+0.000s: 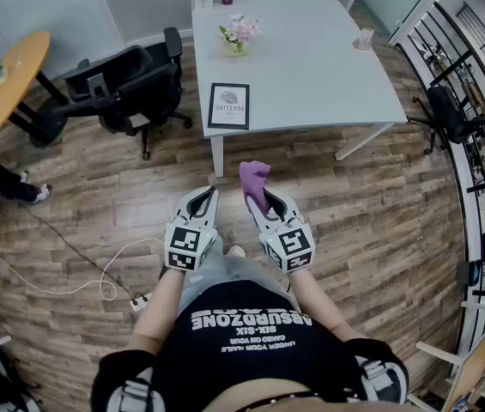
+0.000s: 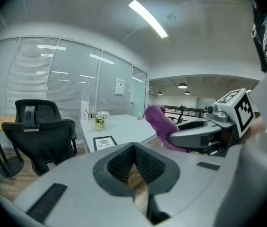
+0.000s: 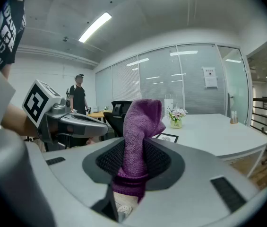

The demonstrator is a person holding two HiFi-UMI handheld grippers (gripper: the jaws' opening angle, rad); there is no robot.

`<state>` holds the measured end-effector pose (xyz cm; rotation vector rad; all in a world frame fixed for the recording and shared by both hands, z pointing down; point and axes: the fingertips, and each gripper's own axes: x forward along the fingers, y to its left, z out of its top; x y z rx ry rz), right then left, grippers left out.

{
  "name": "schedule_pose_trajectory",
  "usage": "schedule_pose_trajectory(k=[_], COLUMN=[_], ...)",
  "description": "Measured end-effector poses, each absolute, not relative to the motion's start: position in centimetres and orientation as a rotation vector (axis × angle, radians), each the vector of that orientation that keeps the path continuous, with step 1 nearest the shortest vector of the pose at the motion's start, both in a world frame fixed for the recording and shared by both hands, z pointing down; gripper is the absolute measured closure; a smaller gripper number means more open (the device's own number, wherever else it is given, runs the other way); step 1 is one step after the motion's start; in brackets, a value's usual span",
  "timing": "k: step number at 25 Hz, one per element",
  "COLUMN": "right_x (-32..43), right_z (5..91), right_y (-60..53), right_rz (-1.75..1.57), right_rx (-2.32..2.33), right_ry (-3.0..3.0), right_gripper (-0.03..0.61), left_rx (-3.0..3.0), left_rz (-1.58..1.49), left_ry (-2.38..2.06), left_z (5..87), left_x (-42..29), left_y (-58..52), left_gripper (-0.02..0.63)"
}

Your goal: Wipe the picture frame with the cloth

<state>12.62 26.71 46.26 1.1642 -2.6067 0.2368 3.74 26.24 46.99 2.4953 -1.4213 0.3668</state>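
The picture frame lies flat near the front edge of a white table; it also shows small in the left gripper view and in the right gripper view. My right gripper is shut on a purple cloth, which sticks up out of the jaws. My left gripper hangs beside it, shut and holding nothing. Both are over the wooden floor, short of the table. From the left gripper view the cloth is seen at the right.
A flower vase and a cup stand on the table. A black office chair is left of it, beside a round wooden table. A cable runs over the floor. Railings and a bike are at the right.
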Motion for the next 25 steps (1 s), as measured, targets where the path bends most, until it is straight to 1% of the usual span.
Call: schedule_pose_trajectory(k=[10, 18, 25], right_x=[13.0, 13.0, 12.3], right_z=[47.0, 48.0, 48.2], right_y=[24.8, 18.0, 9.7], right_rz=[0.259, 0.299, 0.295], right_rx=[1.164, 1.195, 1.208], right_ry=[-2.590, -2.548, -2.526], right_gripper=[0.449, 0.449, 0.448], left_rx=[2.480, 2.477, 2.495], left_rz=[0.384, 0.444, 0.492], left_ry=[-1.423, -1.387, -1.356], left_z=[47.8, 50.1, 51.3], left_x=[3.8, 2.8, 1.8], left_y=[24.4, 17.9, 9.9], left_gripper=[0.598, 0.598, 0.598])
